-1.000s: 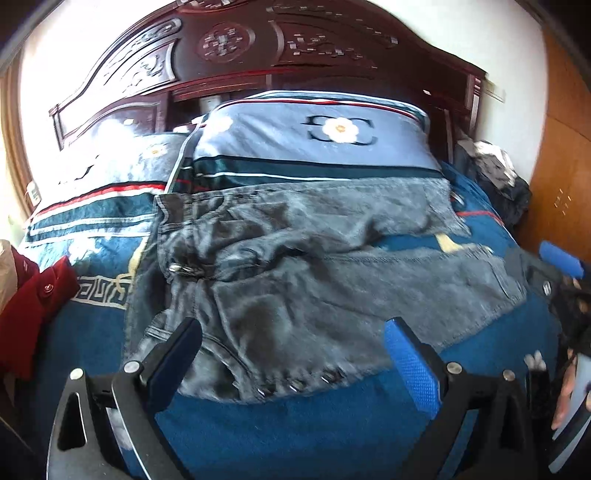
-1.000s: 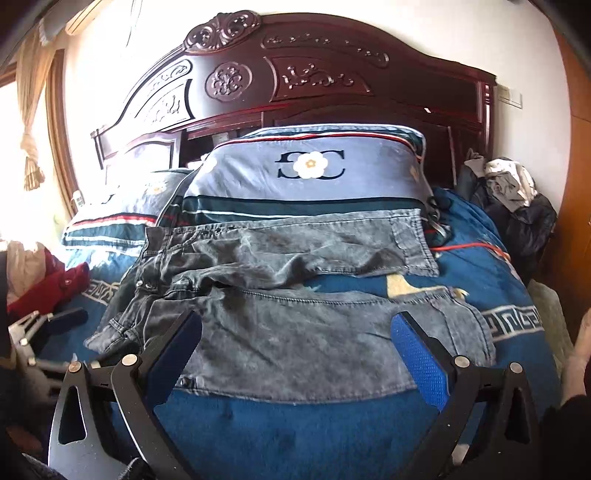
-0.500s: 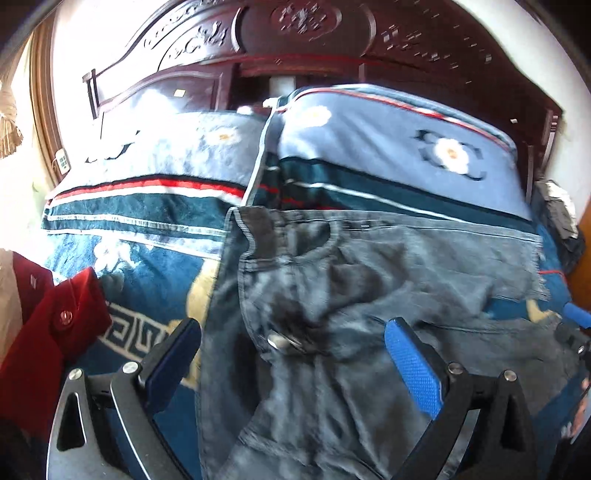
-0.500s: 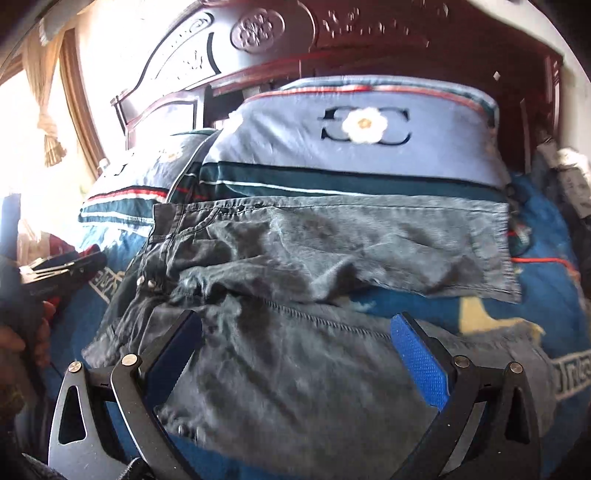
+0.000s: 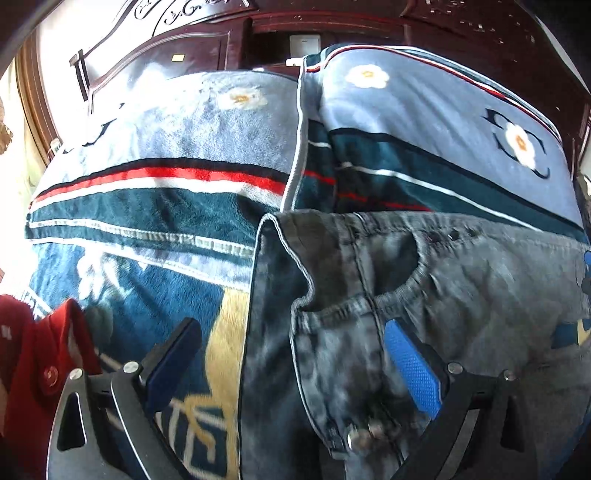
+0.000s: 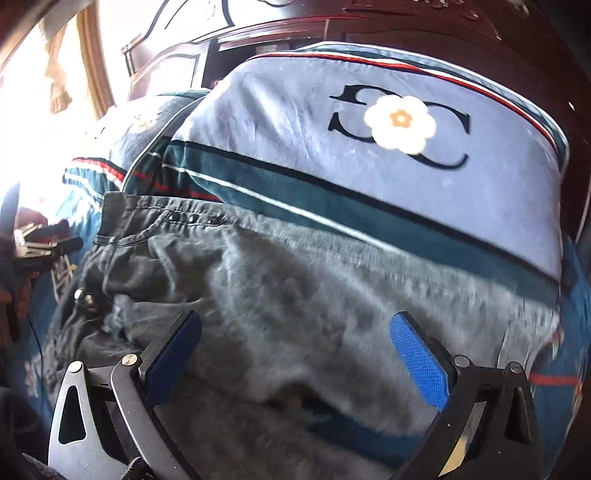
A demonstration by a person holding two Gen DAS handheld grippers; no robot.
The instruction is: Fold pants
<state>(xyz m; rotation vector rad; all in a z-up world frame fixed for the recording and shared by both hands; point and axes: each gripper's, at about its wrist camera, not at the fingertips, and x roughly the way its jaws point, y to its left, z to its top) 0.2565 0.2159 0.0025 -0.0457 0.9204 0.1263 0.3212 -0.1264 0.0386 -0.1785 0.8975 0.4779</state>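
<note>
On my left wrist view the washed grey denim pants point(image 5: 424, 295) fill the lower right of the frame, lying on the blue patterned plush bedspread point(image 5: 159, 295). The waistband edge runs down the middle of the frame, with the pocket seam curving just above my blue pad. My left gripper point(image 5: 291, 354) has its fingers spread wide apart, nothing between them: the dark finger point(image 5: 173, 350) sits at lower left over the bedspread, the blue-padded one at lower right over the denim near the metal fly button point(image 5: 364, 439). I cannot tell whether either pad touches the cloth. A red garment point(image 5: 33, 362) lies at the far left edge. Two blue pillows with white flowers point(image 5: 424, 129) lean against the dark carved wooden headboard point(image 5: 369, 26) across the top.

On my right wrist view the pants point(image 6: 295, 295) cover the centre and lower frame, the waistband at middle left, a pillow directly behind. My right gripper point(image 6: 295, 350) is likewise wide open over a pant leg, gripping nothing. The image is blurred here.
</note>
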